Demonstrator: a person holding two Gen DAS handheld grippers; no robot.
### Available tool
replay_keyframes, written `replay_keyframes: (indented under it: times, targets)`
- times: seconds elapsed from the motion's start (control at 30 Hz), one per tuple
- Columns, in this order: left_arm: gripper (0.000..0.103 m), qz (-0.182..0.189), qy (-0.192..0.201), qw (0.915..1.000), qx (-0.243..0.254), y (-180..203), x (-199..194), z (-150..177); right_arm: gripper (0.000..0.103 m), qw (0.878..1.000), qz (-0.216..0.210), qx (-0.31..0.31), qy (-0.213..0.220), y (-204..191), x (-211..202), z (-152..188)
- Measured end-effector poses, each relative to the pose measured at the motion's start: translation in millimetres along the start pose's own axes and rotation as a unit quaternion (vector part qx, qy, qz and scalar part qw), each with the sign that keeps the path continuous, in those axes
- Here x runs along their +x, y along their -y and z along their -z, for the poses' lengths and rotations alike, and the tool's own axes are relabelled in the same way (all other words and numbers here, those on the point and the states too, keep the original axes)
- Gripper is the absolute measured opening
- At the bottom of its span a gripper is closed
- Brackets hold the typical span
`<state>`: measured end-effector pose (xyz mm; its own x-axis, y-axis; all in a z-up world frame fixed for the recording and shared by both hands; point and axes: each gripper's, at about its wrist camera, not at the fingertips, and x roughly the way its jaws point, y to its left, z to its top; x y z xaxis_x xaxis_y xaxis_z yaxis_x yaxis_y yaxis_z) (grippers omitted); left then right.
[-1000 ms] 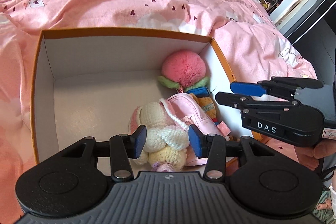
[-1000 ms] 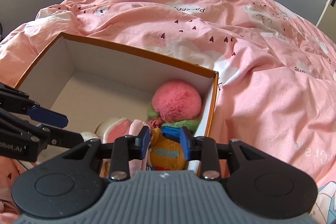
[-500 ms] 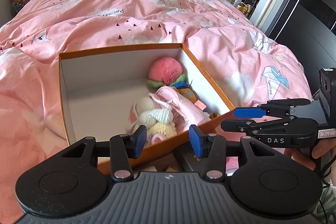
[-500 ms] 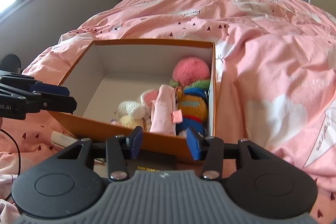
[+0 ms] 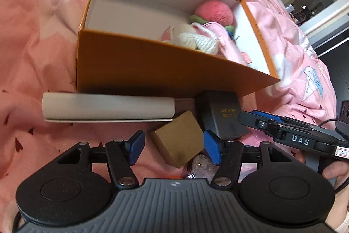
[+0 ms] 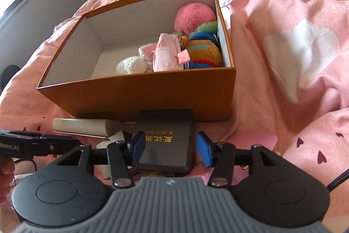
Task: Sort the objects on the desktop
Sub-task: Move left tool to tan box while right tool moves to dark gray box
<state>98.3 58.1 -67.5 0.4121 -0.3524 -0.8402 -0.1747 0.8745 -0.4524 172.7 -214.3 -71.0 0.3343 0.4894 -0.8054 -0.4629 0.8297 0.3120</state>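
Note:
My left gripper hovers low over a small brown cardboard cube, which lies between its blue pads; the jaws are opening and do not press on it. My right gripper straddles a black box with gold letters, its jaws opening too, with a gap at the right pad. Both things lie on the pink bedspread just in front of an orange box. Inside it are a pink pompom, a pink pouch, a white crochet toy and an orange-blue plush.
A flat white box lies along the orange box's front wall, left of the cube. A glittery round thing peeks out under the left gripper. A hand holds the right gripper at the right edge. Pink bedding surrounds everything.
Both grippers have drawn back out of the orange box and sunk in front of it. Both have opened wider, the left around the brown cube, the right around the black box.

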Motion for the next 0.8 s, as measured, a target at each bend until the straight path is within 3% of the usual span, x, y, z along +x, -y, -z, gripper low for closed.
replay_keyframes:
  times: [0.4,0.63,0.8]
  targets:
    - [0.072,0.039,-0.055,0.9932,-0.095,-32.2,45.7,10.1,0.061,0.995,-0.067,0.051,-0.048,26.4,31.2,-4.5]
    - [0.09,0.076,-0.075,0.9868,-0.122,-45.0,65.3,9.5,0.068,0.991,-0.094,0.063,-0.07,32.8,49.3,-9.9]
    - [0.092,0.087,-0.084,0.9849,-0.124,-48.6,76.3,8.0,0.072,0.989,-0.106,0.058,-0.084,33.7,63.5,-16.3]
